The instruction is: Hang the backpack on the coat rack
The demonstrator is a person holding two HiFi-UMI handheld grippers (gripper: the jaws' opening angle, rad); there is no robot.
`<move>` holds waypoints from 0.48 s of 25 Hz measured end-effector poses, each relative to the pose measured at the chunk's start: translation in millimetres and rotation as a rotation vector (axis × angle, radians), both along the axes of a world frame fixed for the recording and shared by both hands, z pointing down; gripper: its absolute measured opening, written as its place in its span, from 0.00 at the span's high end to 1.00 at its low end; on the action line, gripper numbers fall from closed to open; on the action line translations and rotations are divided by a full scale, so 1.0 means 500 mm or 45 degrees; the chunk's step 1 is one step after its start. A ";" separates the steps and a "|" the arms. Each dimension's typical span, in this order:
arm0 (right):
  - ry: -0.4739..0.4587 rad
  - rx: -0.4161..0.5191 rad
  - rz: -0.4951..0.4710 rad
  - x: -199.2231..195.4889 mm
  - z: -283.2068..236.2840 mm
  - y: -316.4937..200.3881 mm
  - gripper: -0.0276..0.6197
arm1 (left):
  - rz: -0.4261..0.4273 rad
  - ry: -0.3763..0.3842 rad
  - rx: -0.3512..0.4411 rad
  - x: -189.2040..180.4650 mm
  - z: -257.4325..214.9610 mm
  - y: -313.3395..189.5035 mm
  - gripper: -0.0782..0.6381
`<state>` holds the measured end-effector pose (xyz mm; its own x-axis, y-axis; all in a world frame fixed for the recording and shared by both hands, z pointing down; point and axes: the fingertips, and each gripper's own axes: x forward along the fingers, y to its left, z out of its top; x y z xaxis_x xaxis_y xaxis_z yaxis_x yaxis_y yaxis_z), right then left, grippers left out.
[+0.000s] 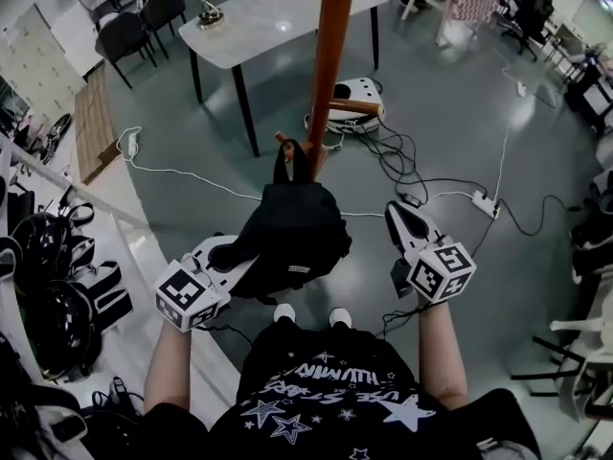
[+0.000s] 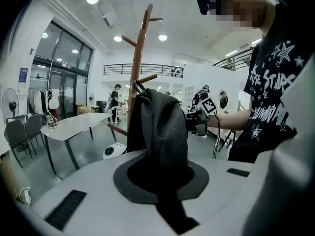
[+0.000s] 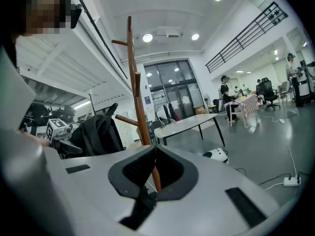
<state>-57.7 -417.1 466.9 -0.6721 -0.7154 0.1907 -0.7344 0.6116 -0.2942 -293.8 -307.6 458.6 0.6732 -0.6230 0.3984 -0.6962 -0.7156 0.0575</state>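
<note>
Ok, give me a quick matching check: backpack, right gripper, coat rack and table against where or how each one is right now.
Things:
1. backpack
2. right gripper
3. coat rack
4. table

States:
A. shut, holding nothing
B. white top, on the far side of the rack
C. black, clamped in the left gripper
D. brown pole with pegs, just behind the backpack

Pairs: 1-C, 2-A, 3-D, 4-B
</note>
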 end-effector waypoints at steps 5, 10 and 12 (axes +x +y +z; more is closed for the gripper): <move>0.023 -0.011 0.076 0.006 0.004 0.011 0.94 | 0.074 0.025 -0.013 -0.009 0.010 -0.014 0.82; 0.044 -0.022 0.122 0.007 0.005 0.024 0.94 | 0.117 0.029 -0.032 -0.024 0.024 -0.023 0.82; 0.055 -0.027 0.135 0.008 0.006 0.027 0.94 | 0.121 0.030 -0.035 -0.032 0.027 -0.029 0.82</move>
<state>-53.7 -403.7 469.9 -0.5839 -0.7775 0.2336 -0.8068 0.5240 -0.2729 -309.9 -321.9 472.1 0.7384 -0.5448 0.3974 -0.6231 -0.7765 0.0935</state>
